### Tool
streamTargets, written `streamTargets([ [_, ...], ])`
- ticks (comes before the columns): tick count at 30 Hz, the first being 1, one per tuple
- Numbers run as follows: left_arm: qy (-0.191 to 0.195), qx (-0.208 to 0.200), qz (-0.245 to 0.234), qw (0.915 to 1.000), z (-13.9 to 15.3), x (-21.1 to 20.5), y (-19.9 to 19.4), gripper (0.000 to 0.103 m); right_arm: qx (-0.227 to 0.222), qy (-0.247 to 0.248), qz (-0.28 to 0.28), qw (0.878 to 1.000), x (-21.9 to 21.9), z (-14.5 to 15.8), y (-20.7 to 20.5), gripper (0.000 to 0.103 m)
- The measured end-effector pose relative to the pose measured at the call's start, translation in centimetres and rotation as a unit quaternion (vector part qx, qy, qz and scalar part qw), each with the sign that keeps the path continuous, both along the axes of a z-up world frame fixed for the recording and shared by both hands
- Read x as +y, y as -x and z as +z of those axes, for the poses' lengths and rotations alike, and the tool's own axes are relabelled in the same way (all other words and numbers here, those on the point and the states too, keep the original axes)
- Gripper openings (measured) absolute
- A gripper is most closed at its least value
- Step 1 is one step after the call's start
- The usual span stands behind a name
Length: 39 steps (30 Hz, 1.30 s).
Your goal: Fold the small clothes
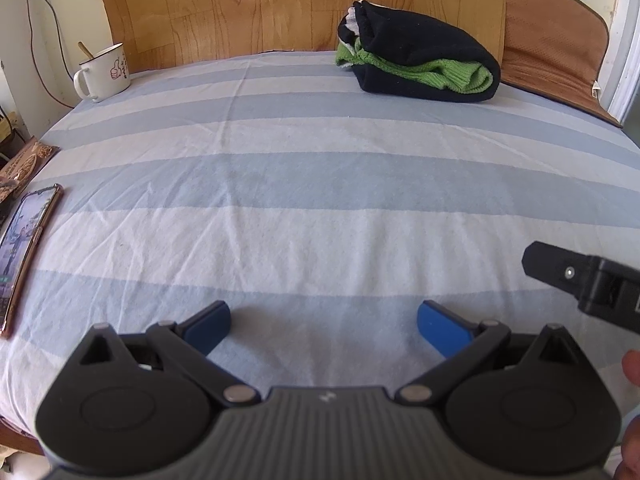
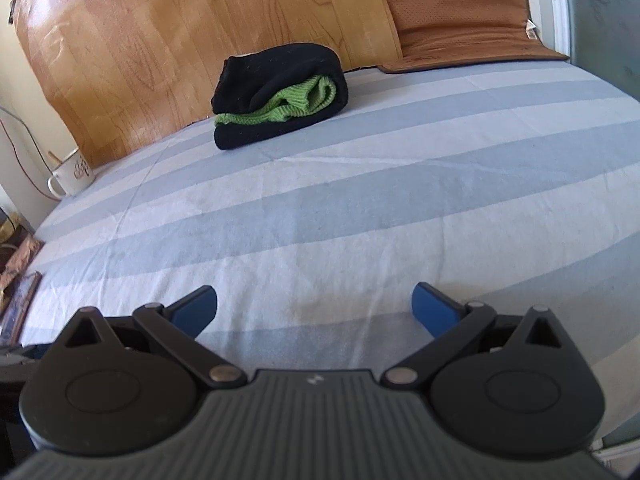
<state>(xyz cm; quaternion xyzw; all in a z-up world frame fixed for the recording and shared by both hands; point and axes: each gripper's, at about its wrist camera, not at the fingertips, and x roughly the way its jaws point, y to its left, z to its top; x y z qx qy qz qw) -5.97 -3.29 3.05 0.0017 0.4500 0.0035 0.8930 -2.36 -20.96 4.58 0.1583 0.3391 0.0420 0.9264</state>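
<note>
A folded black and green knitted garment (image 1: 420,66) lies at the far side of the blue and white striped sheet (image 1: 304,184), against the wooden panel. It also shows in the right wrist view (image 2: 280,94). My left gripper (image 1: 324,326) is open and empty, low over the near part of the sheet. My right gripper (image 2: 314,310) is open and empty too, also near the front. Part of the right gripper (image 1: 584,280) shows at the right edge of the left wrist view. Both grippers are far from the garment.
A white enamel mug (image 1: 106,72) stands at the far left corner, also in the right wrist view (image 2: 74,178). A phone (image 1: 24,248) lies at the left edge. A brown mat (image 1: 556,48) leans at the far right. A wooden panel (image 1: 280,4) backs the surface.
</note>
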Motion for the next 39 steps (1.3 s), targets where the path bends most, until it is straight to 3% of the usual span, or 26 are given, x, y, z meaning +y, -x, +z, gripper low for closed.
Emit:
streamTargets([
  [15, -0.006, 0.000, 0.004, 1.0000, 0.2, 0.1, 0.7, 0.103, -0.002, 0.025, 0.012, 1.000, 0.9, 0.1, 0.5, 0.103],
  [29, -0.054, -0.052, 0.020, 0.9970, 2.0, 0.4, 1.1, 0.103, -0.070, 0.039, -0.003, 0.997, 0.9, 1.4, 1.7, 0.103],
  [39, -0.077, -0.059, 0.023, 0.9950, 2.0, 0.3, 0.9, 0.103, -0.081, 0.032, -0.021, 0.996, 0.4, 1.4, 1.8, 0.103],
])
